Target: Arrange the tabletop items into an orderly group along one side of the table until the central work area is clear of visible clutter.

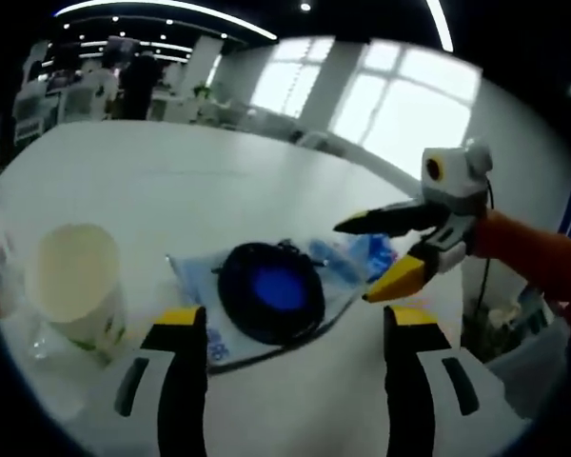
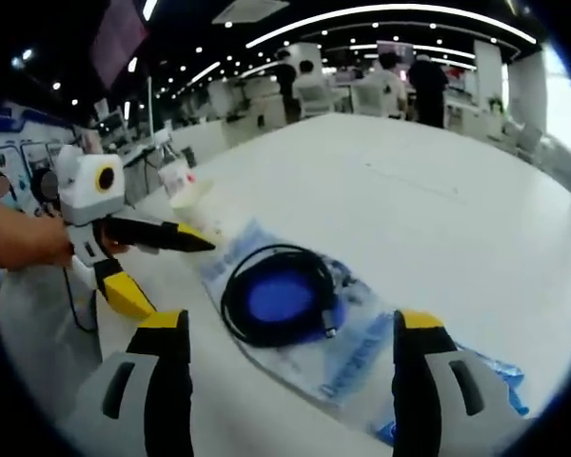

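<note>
White table [image 1: 219, 181] bears a coiled black cable [image 1: 271, 290] on a plastic bag [image 2: 347, 357]; both grippers' jaws gape wide, holding nothing

Beyond the table, bright windows [image 1: 400, 105] and curved ceiling light strips [image 2: 390, 14] — people [image 2: 428, 81] stand among distant desks.

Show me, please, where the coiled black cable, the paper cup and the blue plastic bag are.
coiled black cable [image 2: 278, 297], right gripper view, on the coil's left strand.
paper cup [image 1: 76, 286], left gripper view, on its side wall.
blue plastic bag [image 1: 366, 255], left gripper view, on its crumpled middle.
</note>
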Action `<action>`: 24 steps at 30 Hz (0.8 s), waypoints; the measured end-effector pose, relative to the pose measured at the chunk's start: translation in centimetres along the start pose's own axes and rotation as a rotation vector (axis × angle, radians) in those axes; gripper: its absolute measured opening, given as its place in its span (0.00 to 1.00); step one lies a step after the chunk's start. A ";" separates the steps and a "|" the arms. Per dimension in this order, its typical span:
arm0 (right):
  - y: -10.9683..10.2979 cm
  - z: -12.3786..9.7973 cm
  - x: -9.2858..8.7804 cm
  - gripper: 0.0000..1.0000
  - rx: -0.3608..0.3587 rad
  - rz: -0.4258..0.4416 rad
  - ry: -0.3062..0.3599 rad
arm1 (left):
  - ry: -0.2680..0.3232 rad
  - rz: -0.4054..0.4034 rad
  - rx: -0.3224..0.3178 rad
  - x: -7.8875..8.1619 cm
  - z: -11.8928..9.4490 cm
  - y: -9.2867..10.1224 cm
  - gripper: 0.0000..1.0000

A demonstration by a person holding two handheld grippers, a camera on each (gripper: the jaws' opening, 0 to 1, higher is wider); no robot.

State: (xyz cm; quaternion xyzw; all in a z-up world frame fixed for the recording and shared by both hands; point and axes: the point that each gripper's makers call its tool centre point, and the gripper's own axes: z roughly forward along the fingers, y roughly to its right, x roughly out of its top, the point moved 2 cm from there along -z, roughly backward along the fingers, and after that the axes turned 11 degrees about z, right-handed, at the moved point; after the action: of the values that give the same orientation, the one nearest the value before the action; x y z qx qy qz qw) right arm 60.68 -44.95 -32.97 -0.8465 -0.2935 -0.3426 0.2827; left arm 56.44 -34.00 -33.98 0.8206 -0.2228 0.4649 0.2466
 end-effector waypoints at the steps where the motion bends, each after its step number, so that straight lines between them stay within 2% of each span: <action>1: 0.0 0.0 0.0 0.85 0.000 -0.001 -0.001 | -0.005 -0.002 0.005 -0.1 0.1 -0.1 0.68; 6: 0.3 0.3 -0.1 0.81 -0.016 -0.025 -0.018 | -0.009 -0.006 0.019 -0.3 0.8 -0.3 0.62; 13: 0.7 0.6 -0.3 0.71 -0.028 -0.040 -0.037 | -0.018 0.019 0.052 -0.2 1.7 -0.9 0.50; 17: 0.9 0.8 -0.3 0.63 -0.032 -0.046 -0.045 | -0.032 0.037 0.080 -0.3 2.0 -1.4 0.43; 24: 1.3 1.6 -0.4 0.49 -0.057 -0.057 -0.067 | -0.053 0.062 0.095 -0.5 2.6 -1.4 0.36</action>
State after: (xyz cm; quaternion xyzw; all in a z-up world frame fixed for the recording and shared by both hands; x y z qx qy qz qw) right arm 61.99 -44.82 -34.58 -0.8564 -0.3168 -0.3304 0.2388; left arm 58.69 -34.41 -35.85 0.8360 -0.2323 0.4606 0.1871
